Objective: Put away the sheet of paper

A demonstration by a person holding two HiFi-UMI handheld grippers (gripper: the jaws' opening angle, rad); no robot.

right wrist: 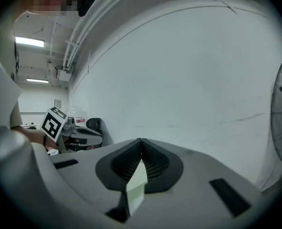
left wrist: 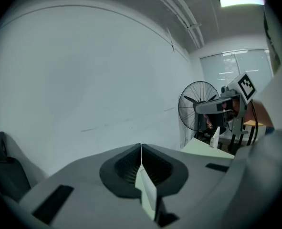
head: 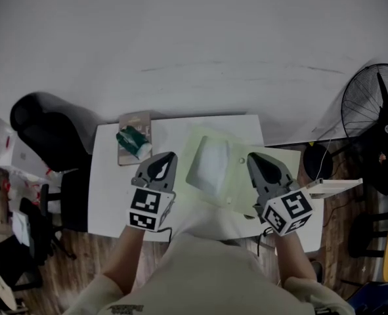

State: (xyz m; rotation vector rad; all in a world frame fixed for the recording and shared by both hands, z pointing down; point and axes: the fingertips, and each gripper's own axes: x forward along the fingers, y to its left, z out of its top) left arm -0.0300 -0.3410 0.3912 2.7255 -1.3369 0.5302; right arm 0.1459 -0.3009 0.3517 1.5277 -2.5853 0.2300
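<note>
The sheet of paper (head: 210,168) spans frame centre, long axis left-to-right; left gripper (head: 169,157) and right gripper (head: 253,159) each clamp an opposite edge, equally near.

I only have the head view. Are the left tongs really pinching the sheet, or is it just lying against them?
Observer: Pinching. The left gripper view shows the left tongs shut on the sheet, with its pale green edge between the pads.
Operator: And the right side?
Observer: The same. In the right gripper view the right tongs are closed on the sheet's edge, and a corner of it sticks out toward the camera.
</note>
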